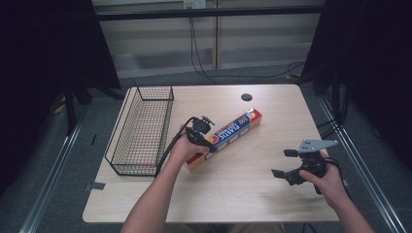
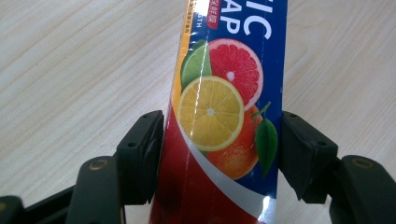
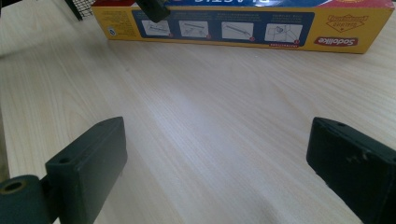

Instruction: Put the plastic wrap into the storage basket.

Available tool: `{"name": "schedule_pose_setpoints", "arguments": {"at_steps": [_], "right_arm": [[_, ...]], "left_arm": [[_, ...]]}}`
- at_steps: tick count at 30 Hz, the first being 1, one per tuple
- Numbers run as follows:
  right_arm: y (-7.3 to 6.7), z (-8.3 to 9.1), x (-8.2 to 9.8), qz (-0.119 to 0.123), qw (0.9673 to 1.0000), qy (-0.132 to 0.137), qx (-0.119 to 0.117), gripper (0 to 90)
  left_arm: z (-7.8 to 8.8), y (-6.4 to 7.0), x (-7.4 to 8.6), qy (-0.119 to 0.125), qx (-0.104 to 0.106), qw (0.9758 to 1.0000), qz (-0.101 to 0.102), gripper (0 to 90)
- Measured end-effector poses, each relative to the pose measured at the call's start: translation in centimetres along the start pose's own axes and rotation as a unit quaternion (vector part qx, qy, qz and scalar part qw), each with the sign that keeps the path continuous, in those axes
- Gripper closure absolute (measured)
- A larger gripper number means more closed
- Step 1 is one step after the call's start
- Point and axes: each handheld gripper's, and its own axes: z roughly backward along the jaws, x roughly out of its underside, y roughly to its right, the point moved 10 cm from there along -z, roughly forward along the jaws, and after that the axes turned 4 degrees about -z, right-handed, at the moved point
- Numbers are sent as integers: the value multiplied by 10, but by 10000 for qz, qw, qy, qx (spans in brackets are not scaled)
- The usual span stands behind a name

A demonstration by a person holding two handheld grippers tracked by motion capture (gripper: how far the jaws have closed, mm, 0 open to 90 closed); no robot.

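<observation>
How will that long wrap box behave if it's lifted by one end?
The box looks stiff cardboard, so it probably won't sag. Gripped near its end by the left tongs, it may tilt or swing. Its glossy print could slip a little.

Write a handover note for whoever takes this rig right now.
Left gripper: jaws on both long sides of the plastic wrap box, near its near end; they look closed on it.
Right gripper: open, empty, hovering over bare table to the right of the box.
Box: lying flat and diagonal mid-table, just right of the wire basket, which has nothing in it.
Done: box gripped.
Left: lift it; it probably goes into the basket.
</observation>
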Motion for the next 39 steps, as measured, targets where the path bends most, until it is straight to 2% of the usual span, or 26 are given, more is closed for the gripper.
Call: {"name": "schedule_pose_setpoints", "arguments": {"at_steps": [3, 4, 5, 7, 8, 9, 11, 13, 15, 17, 18, 19, 23, 24, 27, 29, 32, 33, 35, 37, 39], "right_arm": [[-1, 0, 0, 3, 10000, -14, -5, 49], [-1, -1, 0, -5, 10000, -5, -3, 50], [0, 0, 0, 1, 10000, -10, -6, 50], [0, 0, 0, 8, 10000, -3, -11, 49], [0, 0, 0, 8, 10000, 1, -9, 49], [1, 1, 1, 11, 10000, -2, 2, 49], [1, 1, 1, 3, 10000, -7, 3, 50], [1, 1, 1, -1, 10000, -1, 9, 50], [2, 1, 0, -3, 10000, 18, 2, 50], [2, 1, 0, -5, 10000, 24, -2, 50], [2, 2, 0, -13, 10000, 31, -1, 50], [2, 2, 0, -11, 10000, 46, 15, 50], [2, 3, -1, -33, 10000, 60, 11, 50], [3, 4, -1, -32, 10000, 65, 23, 49], [3, 4, 0, -8, 10000, 68, 8, 50], [2, 4, 0, -8, 10000, 59, 4, 50], [3, 3, 0, 2, 10000, 48, 13, 51], [3, 3, 0, -6, 10000, 47, 11, 51], [3, 3, 0, -6, 10000, 57, -2, 51], [3, 2, 0, -6, 10000, 53, 10, 51], [3, 2, 0, -2, 10000, 50, 6, 51]], "left_arm": [[-1, 1, -10, 124, 122, 9998, 72, 306], [-4, 1, -14, 32, 109, 9999, 75, 296], [-6, 0, -18, 31, 85, 10000, -6, 287], [-8, 1, -23, 64, 137, 9999, -36, 286], [-10, 2, -26, 111, 166, 9998, 68, 277], [-15, 2, -31, 65, 176, 9998, -12, 255], [-18, 2, -34, 51, 156, 9999, 33, 248], [-22, 2, -37, 40, 155, 9999, -11, 253], [-27, 2, -41, 58, 148, 9998, 101, 260], [-31, 1, -45, 96, 144, 9998, 87, 269], [-33, 2, -47, 172, 149, 9995, 213, 269], [-33, 1, -48, 143, 161, 9997, 130, 274], [-37, 3, -52, 143, 155, 9995, 214, 311], [-37, 1, -54, 79, 92, 9999, 59, 358], [-36, 3, -54, 2, 5, 10000, -17, 389], [-35, 3, -53, -137, -31, 9999, -87, 395], [-31, 7, -52, -206, 70, 9997, 54, 419], [-28, 9, -53, -130, 144, 9994, 286, 421], [-24, 8, -52, -172, 145, 9994, 277, 423], [-15, 6, -50, -271, 62, 9988, 409, 425], [-12, 5, -48, -317, 57, 9985, 433, 427]]}}
